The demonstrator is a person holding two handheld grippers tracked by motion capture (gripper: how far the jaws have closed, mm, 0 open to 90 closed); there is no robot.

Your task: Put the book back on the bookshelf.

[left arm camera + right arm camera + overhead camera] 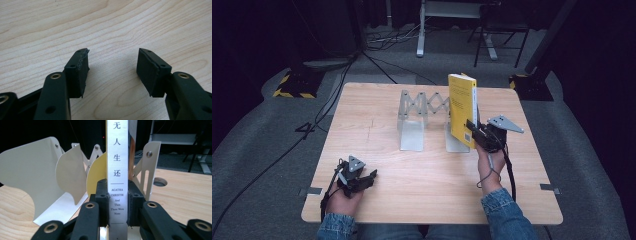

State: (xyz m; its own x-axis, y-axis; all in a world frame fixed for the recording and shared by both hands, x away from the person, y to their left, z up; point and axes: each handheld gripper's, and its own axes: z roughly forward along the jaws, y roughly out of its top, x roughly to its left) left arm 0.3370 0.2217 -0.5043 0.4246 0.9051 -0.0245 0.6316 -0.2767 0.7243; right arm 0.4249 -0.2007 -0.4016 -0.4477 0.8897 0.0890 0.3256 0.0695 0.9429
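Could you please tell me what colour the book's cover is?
Yellow, with a white spine; the book shows best in the high view.

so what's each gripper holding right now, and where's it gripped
The right gripper is shut on the yellow book, clamping the lower end of its white spine while it stands upright. The left gripper is open over the table, holding nothing.

- In our right gripper view the book (117, 170) runs off the top edge, its covers hidden.
- The bookend rack (37, 177) is cut at the left.
- Our left gripper's (112, 72) body is cropped.
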